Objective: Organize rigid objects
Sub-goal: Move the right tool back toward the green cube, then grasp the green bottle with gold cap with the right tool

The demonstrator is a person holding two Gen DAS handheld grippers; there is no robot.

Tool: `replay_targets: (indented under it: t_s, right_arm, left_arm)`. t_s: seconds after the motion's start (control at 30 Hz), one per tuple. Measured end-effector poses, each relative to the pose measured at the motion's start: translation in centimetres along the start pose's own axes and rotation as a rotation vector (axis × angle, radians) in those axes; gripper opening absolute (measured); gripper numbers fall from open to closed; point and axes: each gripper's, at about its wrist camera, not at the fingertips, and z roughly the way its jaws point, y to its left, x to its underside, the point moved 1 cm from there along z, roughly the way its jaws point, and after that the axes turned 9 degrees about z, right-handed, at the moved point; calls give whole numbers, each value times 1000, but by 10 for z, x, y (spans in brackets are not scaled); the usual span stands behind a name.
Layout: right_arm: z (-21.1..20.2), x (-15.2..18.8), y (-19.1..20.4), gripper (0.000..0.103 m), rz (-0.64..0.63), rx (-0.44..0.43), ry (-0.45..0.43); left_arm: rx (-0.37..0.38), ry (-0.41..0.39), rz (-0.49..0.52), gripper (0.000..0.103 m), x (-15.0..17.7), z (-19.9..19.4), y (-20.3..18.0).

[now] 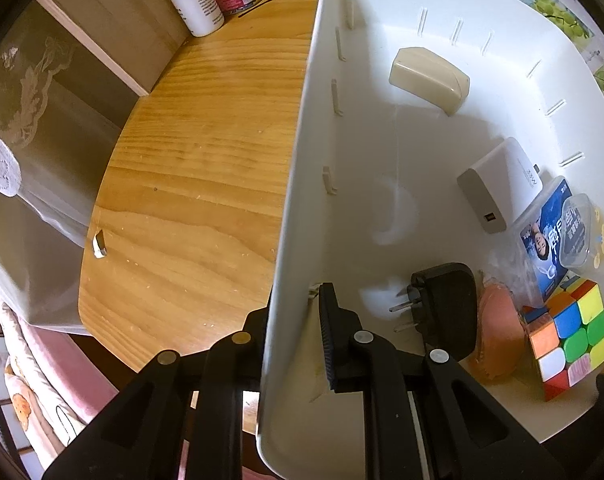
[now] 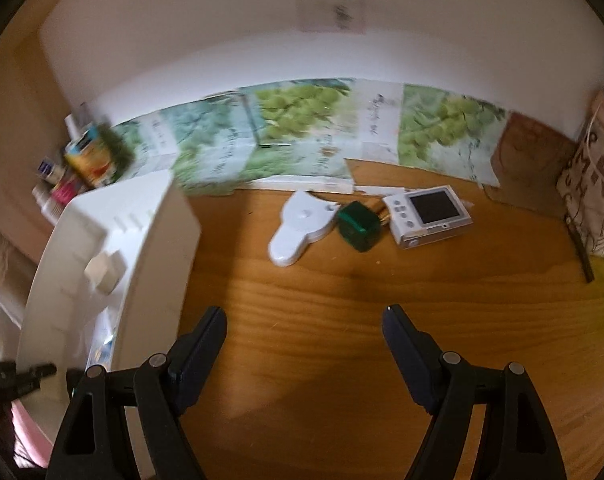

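**White bin clamped at its wall by left claw**

White bin (image 1: 381, 208) stood at the wooden table's (image 1: 198, 168) near edge; the left gripper (image 1: 294, 320) was clamped on its side wall. Only the left view showed the contents: black plug (image 1: 445, 308), puzzle cube (image 1: 569, 336), white charger (image 1: 497, 184). The right gripper (image 2: 305, 322) hung apart, empty; its blurred view alone showed a white camera (image 2: 429, 216) and green block (image 2: 357, 230).

Both views are bent round by the lens. The right wrist view is blurred. Dark shadows are cast inside the white bin (image 1: 441, 168).
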Motion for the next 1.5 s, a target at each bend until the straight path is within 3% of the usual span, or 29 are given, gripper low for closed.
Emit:
replay_targets:
  t_s: [0.4,0.57,0.87,1.0,1.1,1.2,1.5]
  right_arm:
    - [71,-65,-34,81,166,-2,106]
    - [101,-73,-39,81,194,28,158]
    - [121,-77,-33,80,198,12,154]
    - [129,-76,-33,64,199,49,164]
    - [129,-77,-39,59,230,25,150]
    - [125,-78,-41,47,222,13,133]
    - [121,-76,-44,47,226,4,140]
  left_arm:
    - [-25,17,2,19,-2,0,-6]
    - [-22,29,-21,19,-5,2,-4]
    - [-23,53,-31,20,-11,6,-1]
    - [-24,60,-33,20,-13,9,0]
    - [-27,62,-34,20,-15,11,0]
    - [-33,66,-32,20,-16,13,-2]
    - [-38,65,-29,21,-17,15,-5]
